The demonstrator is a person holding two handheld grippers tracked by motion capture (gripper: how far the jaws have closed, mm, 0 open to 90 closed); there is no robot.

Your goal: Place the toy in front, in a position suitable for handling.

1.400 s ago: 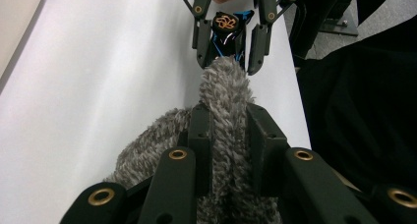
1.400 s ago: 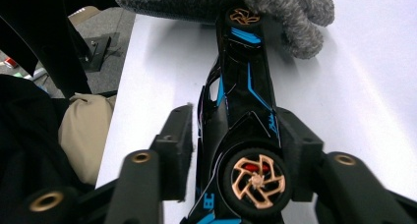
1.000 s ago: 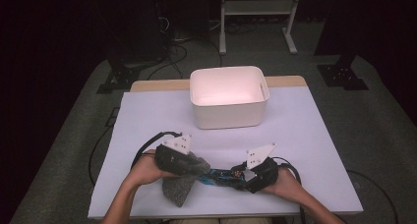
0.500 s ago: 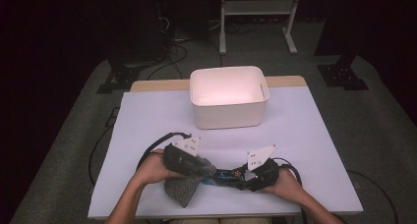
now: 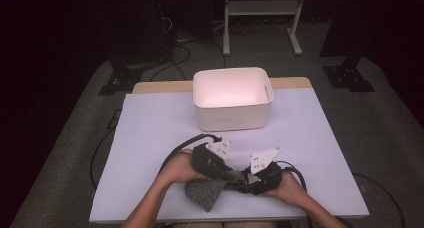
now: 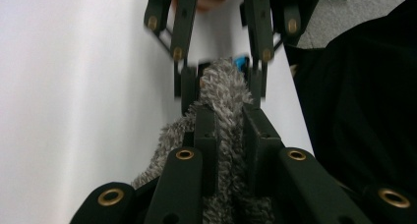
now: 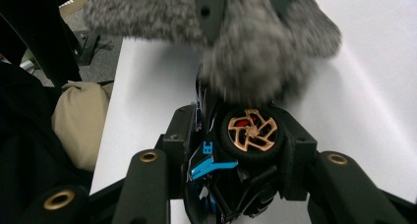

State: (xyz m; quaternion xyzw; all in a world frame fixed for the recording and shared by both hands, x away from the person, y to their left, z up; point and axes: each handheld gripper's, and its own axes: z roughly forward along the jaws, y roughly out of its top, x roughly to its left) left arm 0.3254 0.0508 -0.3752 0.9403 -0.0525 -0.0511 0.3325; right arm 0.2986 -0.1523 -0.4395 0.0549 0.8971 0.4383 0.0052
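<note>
The left hand-held gripper (image 6: 223,121) is clamped on a fuzzy grey cloth (image 6: 221,111), its pads pinching a fold of the pile, and the right hand-held gripper (image 7: 236,140) is closed around a toy car (image 7: 231,160), its jaws pressing the body on either side of a gold-spoked wheel (image 7: 250,131). Both meet low over the near edge of the white surface (image 5: 150,138), where the cloth (image 5: 205,190) bunches against the car's end; the work looks like wiping the toy. The main risk, as I judge it, is the car twisting out of the right grip: the jaws bear on a rounded, glossy shell next to a wheel that can roll, so a firm sideways rub from the cloth could lever it loose. The cloth hangs partly free under the left gripper, and its loose pile could snag on the blue trim (image 7: 209,165) or the wheel spokes and drag the toy along. The pair also works right at the near rim of the surface, so a slipped car may drop off the edge toward the person's lap. The white bin (image 5: 232,98) stands well apart behind and is out of harm's way.
</note>
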